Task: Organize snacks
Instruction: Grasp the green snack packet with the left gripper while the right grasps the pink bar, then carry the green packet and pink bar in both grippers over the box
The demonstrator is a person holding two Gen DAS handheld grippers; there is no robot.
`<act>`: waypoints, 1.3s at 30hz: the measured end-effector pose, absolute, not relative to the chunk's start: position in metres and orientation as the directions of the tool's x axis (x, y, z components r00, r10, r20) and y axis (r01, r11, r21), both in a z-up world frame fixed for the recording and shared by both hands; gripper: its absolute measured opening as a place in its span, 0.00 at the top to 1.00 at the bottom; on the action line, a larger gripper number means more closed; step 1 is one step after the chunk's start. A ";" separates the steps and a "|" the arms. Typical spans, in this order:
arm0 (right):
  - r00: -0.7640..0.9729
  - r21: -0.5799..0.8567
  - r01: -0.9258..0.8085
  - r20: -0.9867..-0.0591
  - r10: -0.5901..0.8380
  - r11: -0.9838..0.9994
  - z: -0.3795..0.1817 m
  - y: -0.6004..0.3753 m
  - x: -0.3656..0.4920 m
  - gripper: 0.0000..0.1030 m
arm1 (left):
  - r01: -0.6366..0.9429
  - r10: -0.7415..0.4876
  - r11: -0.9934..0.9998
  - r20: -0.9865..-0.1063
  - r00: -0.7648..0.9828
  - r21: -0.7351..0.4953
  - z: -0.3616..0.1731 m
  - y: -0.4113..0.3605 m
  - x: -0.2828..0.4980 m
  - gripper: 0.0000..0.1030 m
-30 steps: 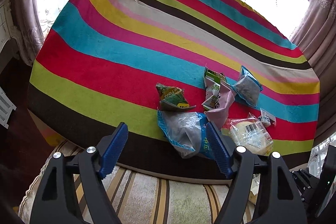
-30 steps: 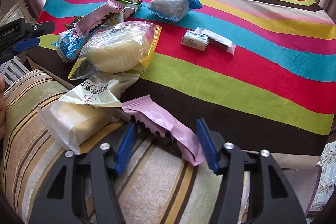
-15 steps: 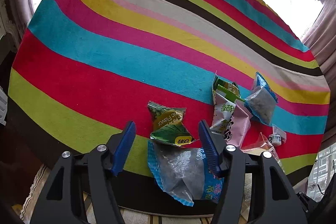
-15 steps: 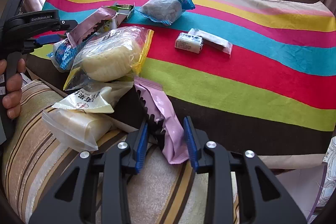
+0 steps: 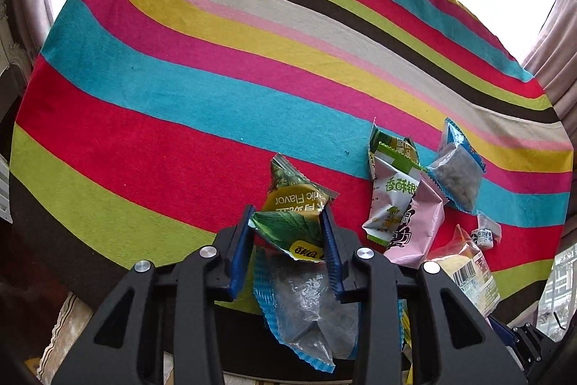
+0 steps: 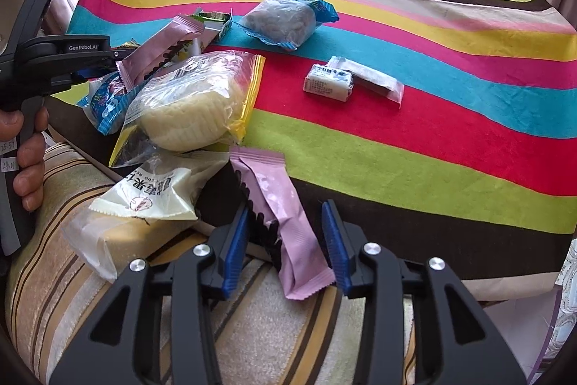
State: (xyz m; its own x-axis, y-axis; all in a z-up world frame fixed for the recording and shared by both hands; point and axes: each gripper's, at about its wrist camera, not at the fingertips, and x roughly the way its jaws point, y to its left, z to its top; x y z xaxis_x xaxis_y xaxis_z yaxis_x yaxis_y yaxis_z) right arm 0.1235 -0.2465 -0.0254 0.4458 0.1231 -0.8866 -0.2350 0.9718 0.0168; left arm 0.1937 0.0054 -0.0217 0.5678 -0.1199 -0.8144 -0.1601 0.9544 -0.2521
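Green and yellow snack packet (image 5: 294,222) sits low centre in the left wrist view, crumpled, tipped up off the striped cloth. Below it lies a clear bag with blue crimped edges (image 5: 306,305), grey contents inside. To the right, a white and green packet (image 5: 391,193) overlaps a pink wrapper (image 5: 418,226), with another blue-edged bag (image 5: 458,168) beyond them. In the right wrist view, a long pink wrapper (image 6: 281,215) lies lower centre, angled, half off the cloth's edge. Left of it, a pale round cake in a clear, yellow-edged bag (image 6: 194,107) rests on a white packet (image 6: 158,193).
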 end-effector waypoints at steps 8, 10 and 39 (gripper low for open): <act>0.460 0.052 -0.193 -0.877 0.137 0.980 -0.024 -0.255 0.120 0.79 | -0.163 -0.083 0.960 -0.790 0.607 -0.226 -0.008 0.001 0.177 0.68; 0.464 0.050 -0.192 -0.875 0.136 0.980 -0.024 -0.256 0.119 0.79 | -0.165 -0.070 0.963 -0.785 0.615 -0.215 -0.004 -0.002 0.172 0.68; 0.574 0.126 -0.097 -0.803 0.159 0.987 0.003 -0.288 0.078 0.80 | 0.001 -0.089 0.993 -0.767 0.636 -0.115 0.029 -0.103 0.118 0.68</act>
